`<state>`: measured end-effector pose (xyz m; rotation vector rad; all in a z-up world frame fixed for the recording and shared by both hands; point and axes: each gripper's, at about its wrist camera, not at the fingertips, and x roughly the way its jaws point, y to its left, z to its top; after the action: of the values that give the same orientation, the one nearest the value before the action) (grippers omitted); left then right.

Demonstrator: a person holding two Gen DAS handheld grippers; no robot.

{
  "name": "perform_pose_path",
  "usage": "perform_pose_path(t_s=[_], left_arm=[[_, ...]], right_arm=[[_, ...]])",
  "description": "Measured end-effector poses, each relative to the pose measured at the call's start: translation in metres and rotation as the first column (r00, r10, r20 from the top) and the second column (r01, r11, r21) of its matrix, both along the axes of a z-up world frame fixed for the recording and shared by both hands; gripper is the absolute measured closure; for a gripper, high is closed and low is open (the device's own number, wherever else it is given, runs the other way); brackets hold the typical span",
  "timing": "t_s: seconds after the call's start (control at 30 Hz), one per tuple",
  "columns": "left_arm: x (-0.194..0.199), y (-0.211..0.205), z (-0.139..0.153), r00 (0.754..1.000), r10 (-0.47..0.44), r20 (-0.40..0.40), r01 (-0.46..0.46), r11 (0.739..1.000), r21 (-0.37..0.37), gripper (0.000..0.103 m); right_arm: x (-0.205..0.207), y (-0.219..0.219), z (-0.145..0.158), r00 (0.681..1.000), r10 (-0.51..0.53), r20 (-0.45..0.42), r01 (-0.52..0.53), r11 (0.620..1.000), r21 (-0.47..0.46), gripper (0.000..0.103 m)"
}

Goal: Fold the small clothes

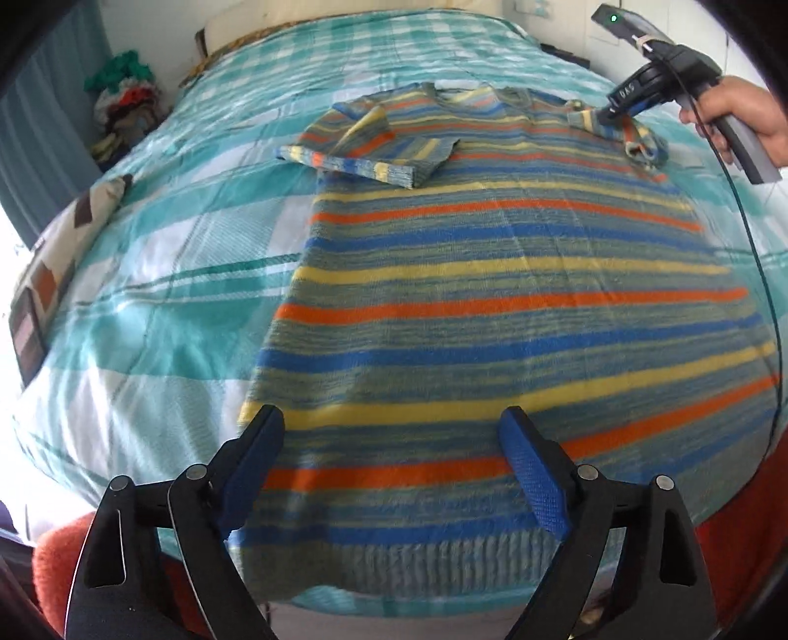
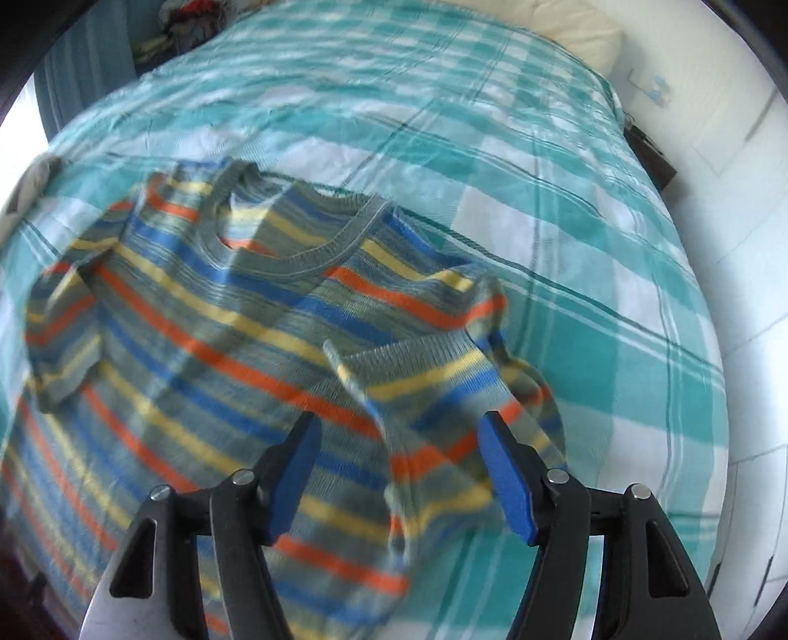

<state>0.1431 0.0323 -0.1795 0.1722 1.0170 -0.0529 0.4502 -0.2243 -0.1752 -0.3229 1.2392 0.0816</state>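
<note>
A small striped knit sweater (image 1: 492, 305), blue, orange, yellow and grey-green, lies flat on the bed, hem nearest me in the left wrist view. Its left sleeve (image 1: 374, 147) is folded across the chest. My left gripper (image 1: 394, 438) is open and empty, hovering over the hem. In the right wrist view the sweater's neckline (image 2: 295, 236) faces away. My right gripper (image 2: 399, 433) is open just above the right sleeve (image 2: 443, 394), which is bunched and partly turned over. The right gripper also shows in the left wrist view (image 1: 610, 115), at that sleeve.
The bed is covered by a teal and white checked sheet (image 1: 172, 275). A patterned pillow (image 1: 54, 275) lies at the bed's left edge. A heap of clothes (image 1: 128, 108) sits beyond the far left corner. A cream pillow (image 2: 566, 24) is at the head. A black cable (image 1: 758, 275) hangs at right.
</note>
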Motion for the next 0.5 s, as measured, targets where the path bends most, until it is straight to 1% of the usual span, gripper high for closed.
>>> perform_pose_path(t_s=[0.03,0.07,0.1,0.13,0.2,0.23,0.3,0.33,0.37,0.4,0.47,0.5], left_arm=[[-0.001,0.002,0.0,1.0,0.01,0.003,-0.01,1.0,0.001,0.013],[0.0,0.004,-0.001,1.0,0.021,-0.001,-0.021,1.0,-0.012,0.013],[0.001,0.007,-0.002,0.999,0.035,-0.008,-0.035,0.999,-0.034,0.013],[0.002,0.01,-0.001,0.999,0.048,-0.013,-0.048,0.997,-0.058,0.013],[0.002,0.013,0.0,0.998,0.056,-0.015,-0.057,0.994,-0.089,0.013],[0.003,0.013,0.001,0.998,0.054,-0.016,-0.055,0.993,-0.106,0.013],[0.003,0.012,0.001,0.998,0.05,-0.023,-0.053,0.99,-0.131,0.013],[0.005,0.011,0.0,0.998,0.047,-0.032,-0.051,0.988,-0.143,0.013],[0.006,0.009,0.0,0.998,0.044,-0.04,-0.05,0.988,-0.148,0.013],[0.007,0.007,-0.002,0.998,0.043,-0.049,-0.05,0.988,-0.148,0.013],[0.007,0.004,-0.004,0.997,0.047,-0.055,-0.053,0.99,-0.131,0.013],[0.006,0.003,-0.004,0.998,0.046,-0.053,-0.053,0.991,-0.125,0.013]], right_arm=[[0.0,-0.009,-0.004,0.999,-0.04,-0.019,0.04,0.999,0.024,0.098],[-0.004,-0.024,0.002,0.995,-0.103,0.012,0.102,0.992,0.078,0.1],[-0.015,-0.045,0.015,0.981,-0.178,0.075,0.165,0.975,0.151,0.1],[-0.029,-0.07,0.028,0.958,-0.262,0.12,0.23,0.946,0.229,0.1],[-0.074,-0.126,0.047,0.884,-0.441,0.155,0.353,0.847,0.397,0.1],[-0.103,-0.155,0.05,0.837,-0.525,0.156,0.412,0.791,0.452,0.1],[-0.15,-0.195,0.044,0.769,-0.625,0.13,0.498,0.715,0.492,0.099],[-0.178,-0.216,0.033,0.73,-0.677,0.097,0.553,0.668,0.498,0.097],[-0.197,-0.228,0.024,0.701,-0.71,0.069,0.59,0.631,0.504,0.093],[-0.217,-0.24,0.012,0.674,-0.739,0.024,0.625,0.587,0.514,0.092],[-0.254,-0.255,-0.007,0.64,-0.767,-0.047,0.659,0.517,0.545,0.09],[-0.261,-0.259,-0.011,0.637,-0.769,-0.053,0.655,0.504,0.563,0.09]])
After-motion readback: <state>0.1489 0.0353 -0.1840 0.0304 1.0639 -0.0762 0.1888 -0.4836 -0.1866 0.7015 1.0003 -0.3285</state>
